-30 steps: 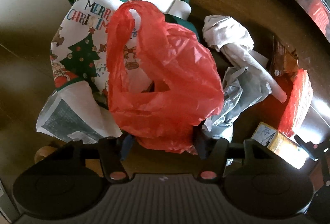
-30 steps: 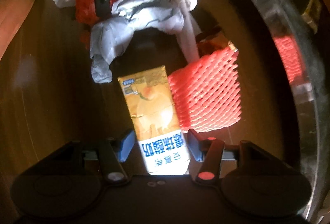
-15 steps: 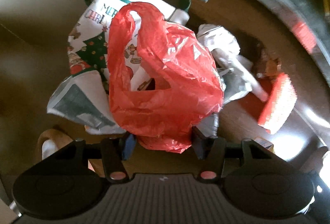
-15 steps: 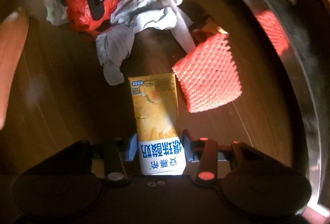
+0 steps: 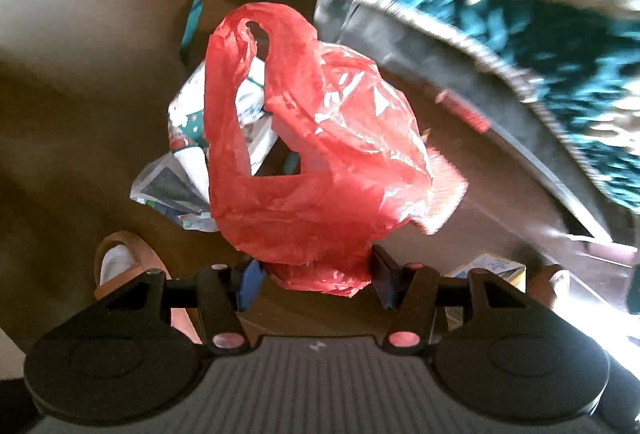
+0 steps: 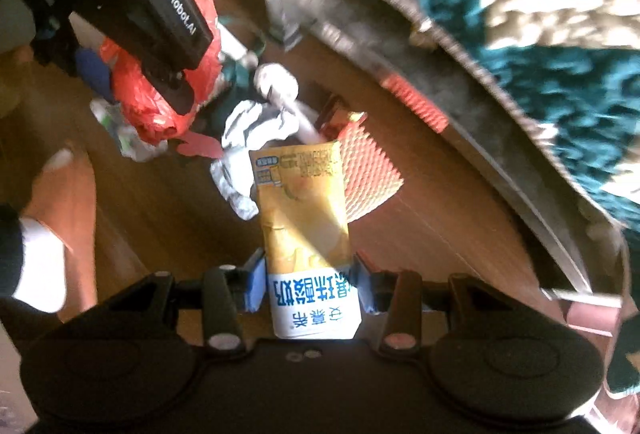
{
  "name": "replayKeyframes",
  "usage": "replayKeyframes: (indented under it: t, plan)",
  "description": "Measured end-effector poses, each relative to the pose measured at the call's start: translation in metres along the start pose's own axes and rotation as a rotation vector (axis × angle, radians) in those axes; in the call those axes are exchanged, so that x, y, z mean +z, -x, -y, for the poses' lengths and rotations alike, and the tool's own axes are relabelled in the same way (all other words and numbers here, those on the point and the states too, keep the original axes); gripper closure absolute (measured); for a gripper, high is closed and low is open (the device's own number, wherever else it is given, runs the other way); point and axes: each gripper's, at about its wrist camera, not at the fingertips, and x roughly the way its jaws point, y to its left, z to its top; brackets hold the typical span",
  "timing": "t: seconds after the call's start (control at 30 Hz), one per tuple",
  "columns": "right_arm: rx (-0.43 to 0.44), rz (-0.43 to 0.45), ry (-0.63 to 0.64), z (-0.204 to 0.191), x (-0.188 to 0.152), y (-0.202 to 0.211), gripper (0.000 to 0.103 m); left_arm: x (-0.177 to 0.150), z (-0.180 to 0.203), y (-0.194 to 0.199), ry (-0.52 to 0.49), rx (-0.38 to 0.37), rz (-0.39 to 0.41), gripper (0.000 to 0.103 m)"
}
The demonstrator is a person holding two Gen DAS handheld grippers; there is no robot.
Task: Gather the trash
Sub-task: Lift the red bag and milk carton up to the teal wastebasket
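Left wrist view: left gripper (image 5: 316, 276) clamps red plastic bag (image 5: 316, 154), frame centre. Right gripper (image 6: 310, 284) clamps yellow carton (image 6: 306, 218), lower centre.

Red translucent plastic bag (image 5: 316, 162), shiny white glare patches at its 2 o'clock side. Black gripper bodies, both views; left gripper (image 5: 316, 280) with one blue pad, right gripper (image 6: 310, 284) the same. Drink carton (image 6: 306, 230) yellow-orange, white band with blue characters at its 6 o'clock end. Coral-red foam net (image 6: 370, 174) with a ribbed mesh pattern, at 2 o'clock of the carton. Crumpled paper (image 6: 248, 138) white-grey. Printed tote (image 5: 192, 114) white with green and red festive motifs. Floor (image 6: 420, 234) warm brown wood grain. Rug (image 5: 560, 14) teal and cream mottled, pale border. Slipper (image 5: 120, 262) tan, white inside.
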Motion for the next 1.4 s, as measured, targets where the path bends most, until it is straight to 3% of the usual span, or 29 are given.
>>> replayKeyframes:
  t: [0.5,0.87,1.4]
  plan:
    - [-0.027,0.311,-0.249,0.013,-0.017,0.159,0.06,-0.063,0.018,0.161,-0.122,-0.145,0.32,0.047]
    - [-0.094,0.535,-0.324,0.027,-0.022,0.262,0.06,-0.092,0.032,0.273,-0.202,-0.22,0.559,0.047]
    - [-0.148,0.796,-0.339,0.059,0.008,0.375,0.06,-0.088,0.064,0.394,-0.269,-0.306,0.816,0.047]
